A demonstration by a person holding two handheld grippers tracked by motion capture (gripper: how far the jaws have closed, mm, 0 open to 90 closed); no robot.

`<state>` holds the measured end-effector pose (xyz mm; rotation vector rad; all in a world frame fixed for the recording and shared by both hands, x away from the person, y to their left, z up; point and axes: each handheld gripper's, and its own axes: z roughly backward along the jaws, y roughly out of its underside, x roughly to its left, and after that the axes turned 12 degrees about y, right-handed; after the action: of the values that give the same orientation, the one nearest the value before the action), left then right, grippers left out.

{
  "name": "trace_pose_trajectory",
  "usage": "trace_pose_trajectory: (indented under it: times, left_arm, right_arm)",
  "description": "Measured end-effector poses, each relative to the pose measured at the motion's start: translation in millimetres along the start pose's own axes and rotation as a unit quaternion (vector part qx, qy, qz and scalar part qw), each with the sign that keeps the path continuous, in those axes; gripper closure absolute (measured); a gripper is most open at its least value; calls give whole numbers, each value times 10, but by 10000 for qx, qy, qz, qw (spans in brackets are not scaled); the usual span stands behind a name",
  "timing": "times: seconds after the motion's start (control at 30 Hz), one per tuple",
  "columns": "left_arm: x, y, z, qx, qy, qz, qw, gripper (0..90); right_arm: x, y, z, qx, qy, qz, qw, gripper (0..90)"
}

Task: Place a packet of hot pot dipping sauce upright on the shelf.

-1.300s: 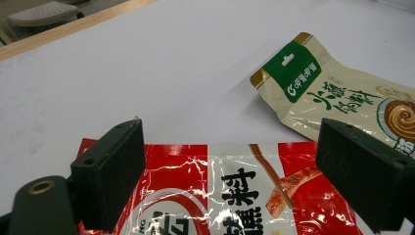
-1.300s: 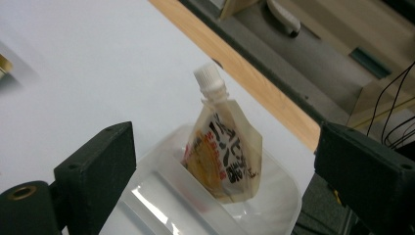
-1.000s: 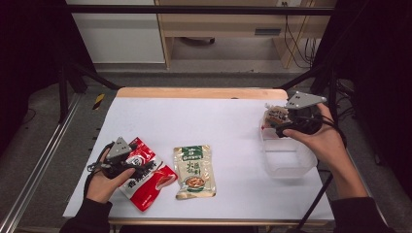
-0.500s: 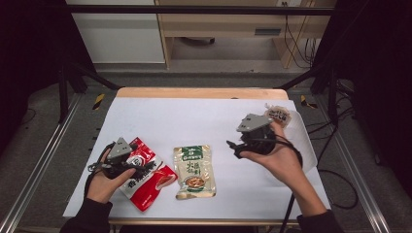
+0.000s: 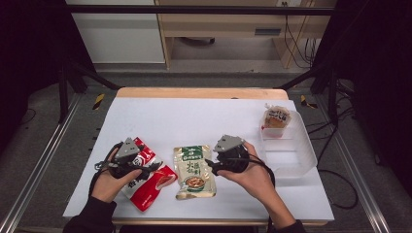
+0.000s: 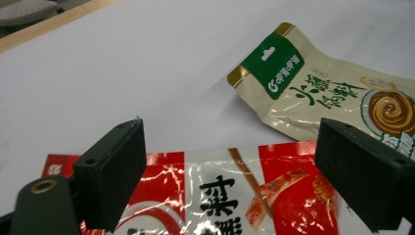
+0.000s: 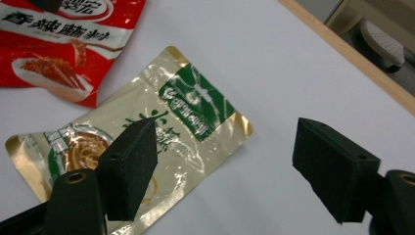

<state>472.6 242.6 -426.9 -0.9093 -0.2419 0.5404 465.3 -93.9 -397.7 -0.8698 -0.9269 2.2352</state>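
High view, left gripper (image 5: 127, 162) partly hiding red pouch (image 5: 150, 182)

left gripper (image 5: 127, 160), right gripper (image 5: 228, 156), jaws apart

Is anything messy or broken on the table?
Nothing looks broken or spilled. The red packet lies crooked under the open left gripper, the green packet lies flat beside the open right gripper, and one small packet leans in the bin.
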Motion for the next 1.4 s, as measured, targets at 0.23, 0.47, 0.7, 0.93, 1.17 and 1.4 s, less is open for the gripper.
trace_pose_trajectory:
  times: [0.23, 0.47, 0.7, 0.93, 1.17, 1.4]
  left_arm:
    - [-38, -184, -260, 300, 339, -83, 9989, 121]
    - [54, -275, -561, 649, 593, -22, 9961, 124]
    - [160, -277, -734, 813, 753, 111, 9938, 180]
    - [216, -246, -837, 889, 917, 166, 9917, 261]
    - [190, -253, -906, 995, 1001, 88, 9899, 398]
    - [168, -287, -929, 1041, 1069, 121, 9887, 564]
  right_arm:
    - [264, 221, -2, -117, -13, -44, 9999, 202]
    - [342, 381, 2, -98, 104, -52, 9999, 191]
    - [321, 434, -7, -19, 147, -141, 9998, 190]
    - [318, 462, -48, 68, 123, -149, 9998, 193]
    - [318, 470, -51, 89, 113, -154, 9998, 193]
    - [306, 471, -50, 67, 107, -149, 9998, 193]
